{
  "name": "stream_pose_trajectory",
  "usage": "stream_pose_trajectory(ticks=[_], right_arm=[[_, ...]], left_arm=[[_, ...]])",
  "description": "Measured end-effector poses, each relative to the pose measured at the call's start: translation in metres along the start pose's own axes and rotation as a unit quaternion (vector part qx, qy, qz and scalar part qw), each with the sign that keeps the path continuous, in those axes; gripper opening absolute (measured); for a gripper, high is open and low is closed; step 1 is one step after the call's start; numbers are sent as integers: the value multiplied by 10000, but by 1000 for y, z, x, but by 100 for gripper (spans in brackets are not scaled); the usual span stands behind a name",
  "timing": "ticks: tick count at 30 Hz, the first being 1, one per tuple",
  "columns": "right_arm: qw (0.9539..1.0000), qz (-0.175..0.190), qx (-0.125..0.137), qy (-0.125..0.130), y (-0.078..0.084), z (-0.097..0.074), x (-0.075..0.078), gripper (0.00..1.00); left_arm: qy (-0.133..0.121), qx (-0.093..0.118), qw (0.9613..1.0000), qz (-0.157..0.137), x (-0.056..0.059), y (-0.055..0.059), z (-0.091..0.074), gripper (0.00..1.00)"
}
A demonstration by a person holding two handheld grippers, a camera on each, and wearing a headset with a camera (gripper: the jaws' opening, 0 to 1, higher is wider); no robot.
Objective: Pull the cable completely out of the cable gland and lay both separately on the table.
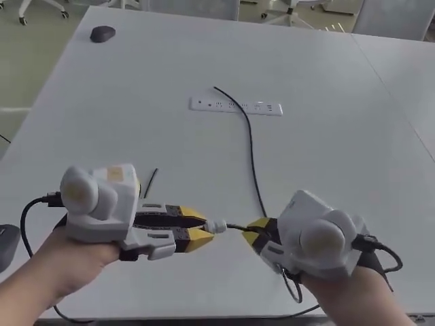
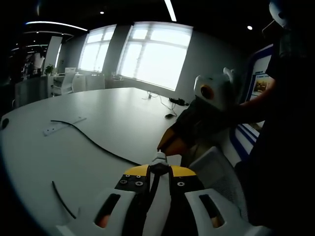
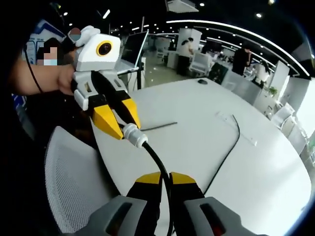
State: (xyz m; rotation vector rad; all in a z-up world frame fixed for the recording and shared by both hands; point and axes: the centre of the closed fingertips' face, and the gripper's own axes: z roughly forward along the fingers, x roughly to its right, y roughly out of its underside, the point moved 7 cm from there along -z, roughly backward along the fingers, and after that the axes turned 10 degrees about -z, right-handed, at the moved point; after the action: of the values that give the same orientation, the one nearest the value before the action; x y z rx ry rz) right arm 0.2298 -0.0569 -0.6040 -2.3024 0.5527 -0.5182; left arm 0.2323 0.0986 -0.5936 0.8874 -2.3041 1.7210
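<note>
A white cable gland (image 1: pixel 216 226) hangs above the table's near edge, held by my left gripper (image 1: pixel 201 228), which is shut on it. In the left gripper view the gland (image 2: pixel 159 158) sits between the yellow tips. A black cable (image 1: pixel 250 146) runs out of the gland to my right gripper (image 1: pixel 254 229), which is shut on it, then trails away across the table toward the power strip. The right gripper view shows the gland (image 3: pixel 135 135) with the cable (image 3: pixel 156 158) passing down between the jaws.
A white power strip (image 1: pixel 236 106) lies mid-table. A short black cable piece (image 1: pixel 150 182) rests by the left gripper. A dark mouse (image 1: pixel 102 33) sits at the far left corner. Chairs stand beyond the table (image 1: pixel 326 156).
</note>
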Motion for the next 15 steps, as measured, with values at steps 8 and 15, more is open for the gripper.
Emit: stream_pose_trajectory(ticks=[8,15], right_arm=[[9991,392,-69,172,22,2,7,0],[9912,1264,-163,350,48,5,15,0]], left_arm=[[-1,-16,10000,-3,1,0,1,15],[17,-43,10000,-21,2,0,3,15]])
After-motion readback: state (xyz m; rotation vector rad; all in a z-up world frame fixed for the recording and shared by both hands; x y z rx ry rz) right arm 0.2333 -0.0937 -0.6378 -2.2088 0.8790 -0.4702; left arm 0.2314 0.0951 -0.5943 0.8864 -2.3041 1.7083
